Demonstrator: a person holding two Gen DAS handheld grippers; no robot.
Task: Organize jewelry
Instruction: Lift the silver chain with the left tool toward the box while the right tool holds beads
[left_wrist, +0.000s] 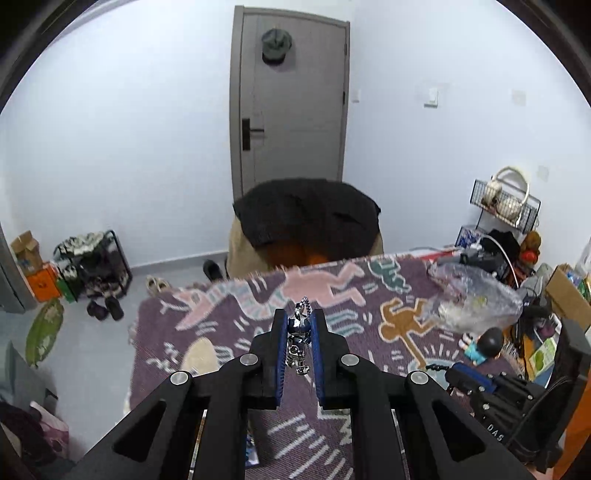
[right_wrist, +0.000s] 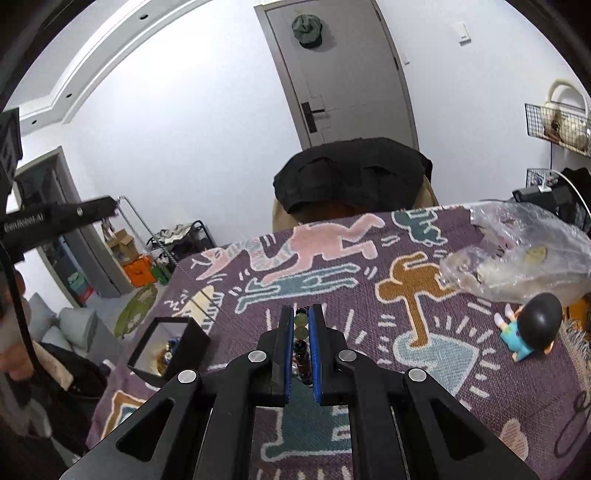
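Both grippers are loaded, so the step in hand looks like carrying jewelry to storage. The left gripper (left_wrist: 300, 317) has its fingers narrowed on a silver figure pendant (left_wrist: 298, 341), whose chain (left_wrist: 305, 302) pokes out past the fingertips; in the right view the same chain (right_wrist: 147, 229) hangs slack from that gripper, high at the left and clear of the table. The right gripper (right_wrist: 301, 314) pinches a bead bracelet (right_wrist: 301, 343) between its blue pads (right_wrist: 313, 350), with greenish beads near the tips and dark ones nearer the camera. It too seems to be held above the cloth (right_wrist: 369, 295), though the height cannot be told.

An open black box (right_wrist: 168, 345) stands on the near left of the cloth, just left of the right gripper, and something beaded already lies inside. It is probably where both pieces go. A clear bag (right_wrist: 524, 254) sits at the far right, with a doll (right_wrist: 532, 325) nearer beside it.

The next move likely calls for bringing one piece over the box mouth, lowering it, then spreading the fingers. The pendant needs more care: its long chain could catch on the box rim or trail outside, so it should be fed in loose end first.
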